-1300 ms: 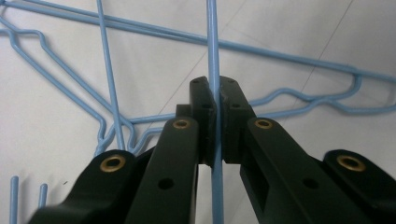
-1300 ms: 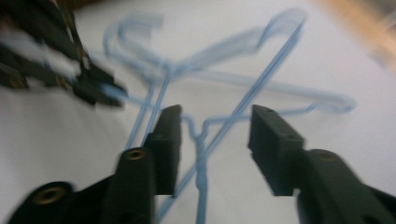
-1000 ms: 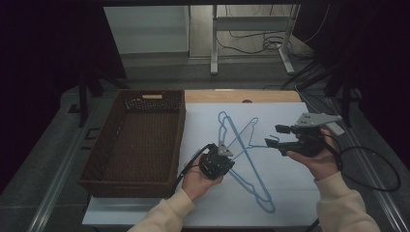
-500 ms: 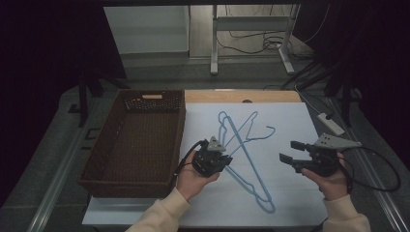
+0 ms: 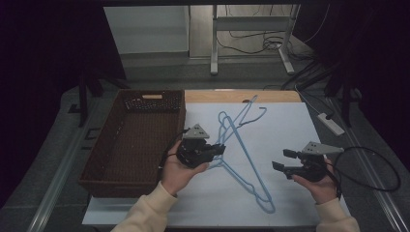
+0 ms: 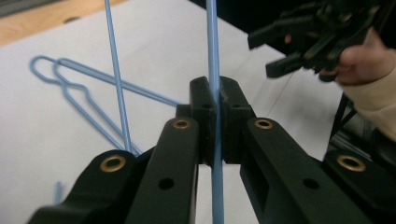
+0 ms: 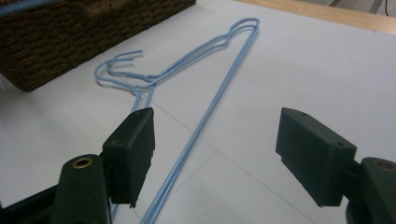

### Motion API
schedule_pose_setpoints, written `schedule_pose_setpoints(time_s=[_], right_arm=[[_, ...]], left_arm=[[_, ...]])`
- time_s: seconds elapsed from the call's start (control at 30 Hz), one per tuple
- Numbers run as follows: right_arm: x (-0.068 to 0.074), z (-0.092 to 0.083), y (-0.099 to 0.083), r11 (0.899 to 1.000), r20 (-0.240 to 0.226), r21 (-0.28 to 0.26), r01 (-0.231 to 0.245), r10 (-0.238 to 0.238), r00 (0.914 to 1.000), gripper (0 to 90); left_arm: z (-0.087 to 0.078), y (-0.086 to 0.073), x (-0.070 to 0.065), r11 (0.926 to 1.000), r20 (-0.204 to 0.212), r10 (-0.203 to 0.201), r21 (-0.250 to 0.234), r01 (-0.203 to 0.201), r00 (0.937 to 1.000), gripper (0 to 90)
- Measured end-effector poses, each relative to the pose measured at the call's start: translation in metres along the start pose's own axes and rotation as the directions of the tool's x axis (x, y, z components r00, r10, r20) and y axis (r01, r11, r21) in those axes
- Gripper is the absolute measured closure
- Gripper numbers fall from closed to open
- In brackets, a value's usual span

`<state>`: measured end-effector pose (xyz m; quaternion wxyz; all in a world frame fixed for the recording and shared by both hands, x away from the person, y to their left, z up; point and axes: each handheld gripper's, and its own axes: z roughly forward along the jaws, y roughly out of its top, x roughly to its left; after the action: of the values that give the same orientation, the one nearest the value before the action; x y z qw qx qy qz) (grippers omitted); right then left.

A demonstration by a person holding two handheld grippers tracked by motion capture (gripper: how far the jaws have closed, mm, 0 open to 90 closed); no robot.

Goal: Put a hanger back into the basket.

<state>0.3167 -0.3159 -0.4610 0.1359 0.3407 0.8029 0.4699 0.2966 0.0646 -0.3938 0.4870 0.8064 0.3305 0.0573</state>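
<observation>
Blue wire hangers (image 5: 251, 170) lie crossed on the white sheet (image 5: 300, 125). My left gripper (image 5: 220, 149) is beside the basket and shut on one hanger's straight wire (image 6: 213, 56), which runs up between the pressed pads. A second wire (image 6: 116, 79) slants to its left, and hanger hooks (image 6: 60, 77) rest on the sheet beyond. My right gripper (image 5: 281, 159) hovers low at the near right. Its jaws have just been opening and stand wide apart (image 7: 215, 154) with nothing between them. Below them lies a hanger (image 7: 205, 112), apart from the fingers (image 7: 133, 149).
A brown wicker basket (image 5: 180, 121) stands at the left of the sheet, and its wall (image 7: 70, 32) shows in the right gripper view. A wooden board (image 5: 270, 95) borders the far edge. A white power strip (image 5: 331, 123) and cables lie at the right.
My left gripper has lifted and shifted slightly left with the hanger wire in it. My right gripper has come down toward the near right of the sheet, its jaws a little wider.
</observation>
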Motion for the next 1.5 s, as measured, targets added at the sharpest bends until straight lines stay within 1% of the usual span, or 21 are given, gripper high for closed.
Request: schedule_pose_setpoints(time_s=[0.07, 0.2, 0.27, 0.33, 0.4, 0.47, 0.6, 0.63, 0.67, 0.7, 0.8, 0.87, 0.97, 1.1, 1.33, 1.47, 1.5], right_arm=[[0.0, 0.002, -0.001, 1.0, -0.003, 0.004, 0.0, 0.0, 1.0, 28.6], [0.0, 0.003, -0.003, 1.0, 0.001, 0.008, 0.0, 0.0, 1.0, 28.6], [0.0, 0.004, -0.004, 1.0, 0.002, 0.01, -0.005, 0.005, 1.0, 28.6], [0.0, 0.005, -0.005, 1.0, 0.003, 0.01, -0.002, 0.002, 1.0, 28.6], [0.0, 0.006, -0.005, 1.0, 0.006, 0.017, 0.001, -0.001, 1.0, 28.6], [0.0, 0.007, -0.005, 1.0, 0.004, 0.021, 0.0, 0.0, 1.0, 28.6], [0.0, 0.009, -0.006, 1.0, 0.005, 0.028, 0.003, -0.003, 1.0, 28.6], [0.001, 0.009, -0.006, 1.0, 0.006, 0.031, 0.001, -0.001, 1.0, 28.6], [0.001, 0.009, -0.006, 1.0, 0.006, 0.031, 0.001, -0.001, 1.0, 28.6], [0.001, 0.01, -0.006, 1.0, 0.005, 0.031, 0.0, 0.0, 1.0, 28.6], [0.0, 0.01, -0.006, 0.999, 0.006, 0.034, 0.001, -0.002, 1.0, 28.6], [0.0, 0.011, -0.007, 0.999, 0.006, 0.038, 0.002, -0.002, 1.0, 28.6], [0.0, 0.012, -0.007, 0.999, 0.007, 0.042, 0.002, -0.003, 1.0, 28.6], [0.001, 0.013, -0.008, 0.999, 0.005, 0.049, 0.001, -0.001, 1.0, 28.6], [0.0, 0.014, -0.009, 0.999, 0.007, 0.052, -0.002, 0.002, 1.0, 28.6], [0.0, 0.015, -0.009, 0.999, 0.006, 0.055, -0.003, 0.003, 1.0, 28.6], [0.0, 0.016, -0.009, 0.998, 0.005, 0.057, -0.003, 0.003, 1.0, 28.6]], left_arm=[[-0.01, 0.001, 0.006, 0.9999, -0.003, -0.004, -0.012, 0.004, 1.0, 86.7], [-0.032, 0.003, 0.022, 0.9993, -0.022, -0.014, -0.034, 0.013, 0.9997, 86.7], [-0.046, 0.002, 0.033, 0.9986, -0.036, -0.023, -0.049, 0.021, 0.9991, 86.7], [-0.056, 0.0, 0.043, 0.9976, -0.038, -0.03, -0.063, 0.027, 0.9988, 86.7], [-0.066, -0.003, 0.053, 0.9973, -0.048, -0.036, -0.066, 0.033, 0.9982, 86.7], [-0.077, -0.007, 0.065, 0.9965, -0.046, -0.042, -0.074, 0.038, 0.998, 86.7], [-0.09, -0.012, 0.08, 0.9954, -0.052, -0.058, -0.079, 0.054, 0.9969, 86.7], [-0.095, -0.013, 0.084, 0.9957, -0.062, -0.057, -0.077, 0.052, 0.9964, 86.7], [-0.095, -0.013, 0.084, 0.9957, -0.062, -0.057, -0.077, 0.052, 0.9964, 86.7], [-0.098, -0.015, 0.088, 0.9962, -0.072, -0.052, -0.073, 0.047, 0.996, 86.7], [-0.104, -0.018, 0.094, 0.9969, -0.083, -0.047, -0.067, 0.042, 0.9954, 86.7], [-0.111, -0.023, 0.101, 0.9971, -0.089, -0.052, -0.061, 0.047, 0.9946, 86.7], [-0.116, -0.027, 0.108, 0.997, -0.093, -0.054, -0.06, 0.049, 0.9942, 86.7], [-0.127, -0.034, 0.117, 0.9966, -0.091, -0.058, -0.064, 0.052, 0.9942, 86.7], [-0.142, -0.046, 0.133, 0.9949, -0.088, -0.084, -0.063, 0.079, 0.9925, 86.7], [-0.148, -0.052, 0.139, 0.9955, -0.082, -0.081, -0.056, 0.077, 0.9933, 86.7], [-0.151, -0.055, 0.142, 0.9954, -0.08, -0.083, -0.054, 0.079, 0.9933, 86.7]])
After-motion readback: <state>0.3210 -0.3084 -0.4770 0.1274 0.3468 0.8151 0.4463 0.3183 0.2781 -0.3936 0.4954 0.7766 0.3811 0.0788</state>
